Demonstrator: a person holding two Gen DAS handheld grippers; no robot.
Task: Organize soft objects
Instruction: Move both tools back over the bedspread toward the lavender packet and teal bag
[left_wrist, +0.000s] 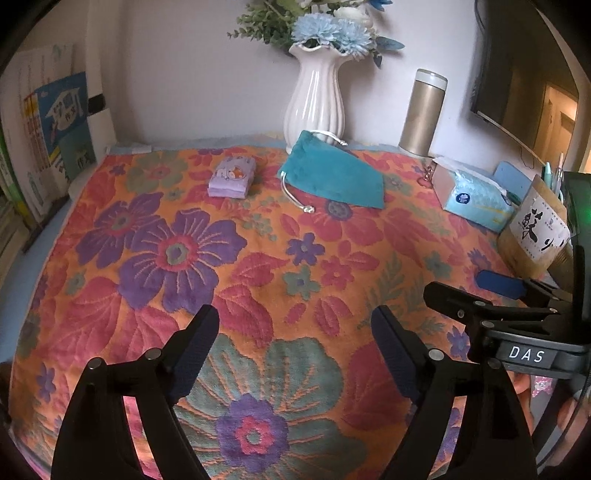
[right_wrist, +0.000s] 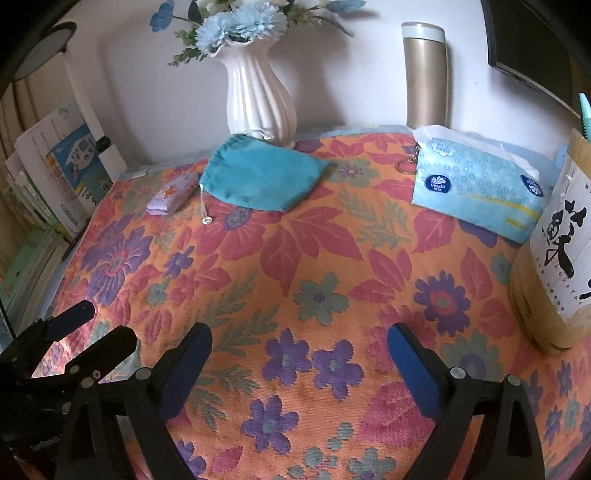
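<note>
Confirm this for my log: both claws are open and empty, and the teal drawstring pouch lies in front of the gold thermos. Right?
Not quite. The teal drawstring pouch lies in front of the white vase, not the gold thermos, which stands further right; the left wrist view shows it. The left claw and right claw are indeed open and empty.

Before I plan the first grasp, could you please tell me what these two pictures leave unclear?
- Teal pouch: its contents are hidden by the cloth in both views.
- Flowers: cut off by the top edge in both views.
- Small purple pack: its print is too small to read.
- Pink object beside the tissue box: mostly hidden behind the box.
- Left gripper and right gripper: open, holding nothing.
</note>
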